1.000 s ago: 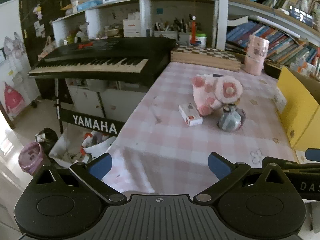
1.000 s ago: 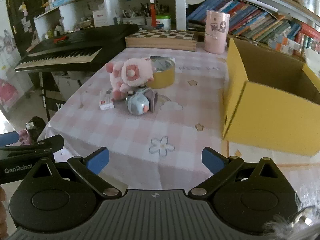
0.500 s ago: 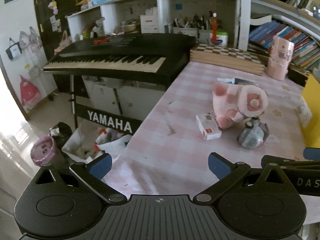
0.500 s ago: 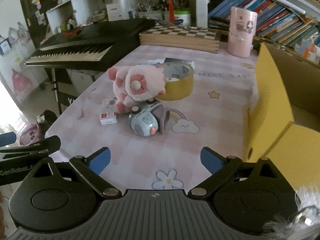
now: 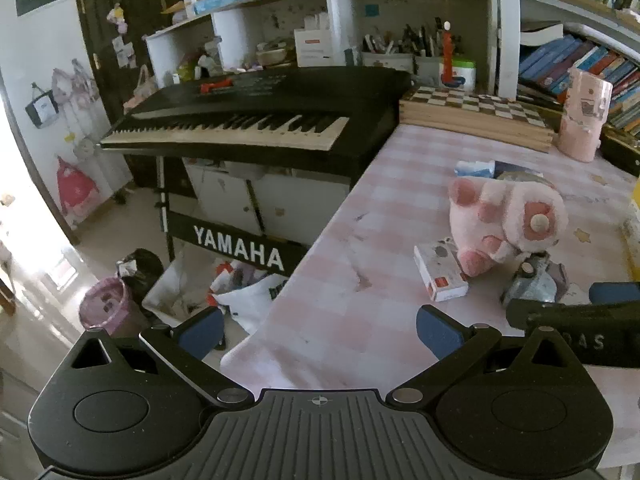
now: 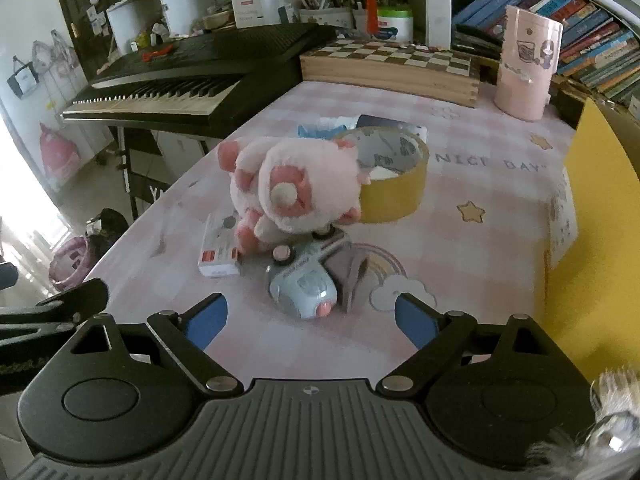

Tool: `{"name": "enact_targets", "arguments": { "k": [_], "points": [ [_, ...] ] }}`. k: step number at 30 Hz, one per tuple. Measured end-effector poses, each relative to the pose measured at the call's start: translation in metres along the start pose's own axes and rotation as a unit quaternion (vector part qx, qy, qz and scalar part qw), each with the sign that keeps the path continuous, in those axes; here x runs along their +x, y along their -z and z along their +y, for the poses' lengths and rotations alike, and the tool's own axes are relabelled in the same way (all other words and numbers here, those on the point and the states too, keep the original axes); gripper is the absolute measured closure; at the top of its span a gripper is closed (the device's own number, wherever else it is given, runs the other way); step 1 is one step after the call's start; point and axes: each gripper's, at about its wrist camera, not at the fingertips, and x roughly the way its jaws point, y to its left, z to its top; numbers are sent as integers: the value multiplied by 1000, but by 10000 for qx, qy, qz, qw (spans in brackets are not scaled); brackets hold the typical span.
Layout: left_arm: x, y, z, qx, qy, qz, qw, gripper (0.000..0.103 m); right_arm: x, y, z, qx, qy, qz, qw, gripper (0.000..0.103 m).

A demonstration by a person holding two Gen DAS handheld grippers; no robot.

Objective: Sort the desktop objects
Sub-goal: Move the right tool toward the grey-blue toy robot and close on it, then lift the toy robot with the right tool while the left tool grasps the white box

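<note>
Both grippers hover over the near edge of a table (image 6: pixel 460 148) covered in a pink checked cloth, and neither holds anything. The right gripper (image 6: pixel 310 318) has its blue-tipped fingers spread wide, and just beyond the gap between them lies a small light-blue toy car (image 6: pixel 302 286), tipped onto its side with a wheel facing up. A grey flap lies against the car's right side; what it is cannot be made out. Just behind the car, and touching it, a pink plush pig (image 6: pixel 292 186) lies on its side. To the left of the pig, a small white box (image 6: pixel 218 246) with a red mark lies flat on the cloth. Behind the pig on the right stands a wide roll of yellow tape (image 6: pixel 394 188), touching the plush. A yellow cardboard box (image 6: pixel 592 216) stands at the right edge of the table.

The left gripper (image 5: pixel 316 326) is also spread wide, over the near left corner of the table, well to the left of the toys. At the far end a wooden chessboard box (image 6: pixel 388 68) lies across the table, with a pink cylinder (image 6: pixel 526 62) upright to its right. A black Yamaha keyboard (image 5: pixel 256 120) stands off the table's far left side.
</note>
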Motion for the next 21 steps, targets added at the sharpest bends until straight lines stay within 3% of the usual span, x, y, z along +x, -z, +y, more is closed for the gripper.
{"name": "enact_targets", "arguments": {
  "k": [8, 11, 13, 21],
  "points": [
    [7, -4, 1, 30, -89, 26, 10000, 0, 26, -11, 1, -7, -4, 86, 10000, 13],
    [9, -6, 0, 45, -71, 32, 10000, 0, 32, -13, 1, -7, -10, 145, 9999, 24],
    [11, -7, -1, 57, -34, 39, 10000, 0, 34, -14, -2, -5, 16, 175, 9998, 40],
    [25, -15, -21, 198, 307, 126, 9993, 0, 16, -14, -21, -41, 55, 64, 10000, 43]
  ]
}}
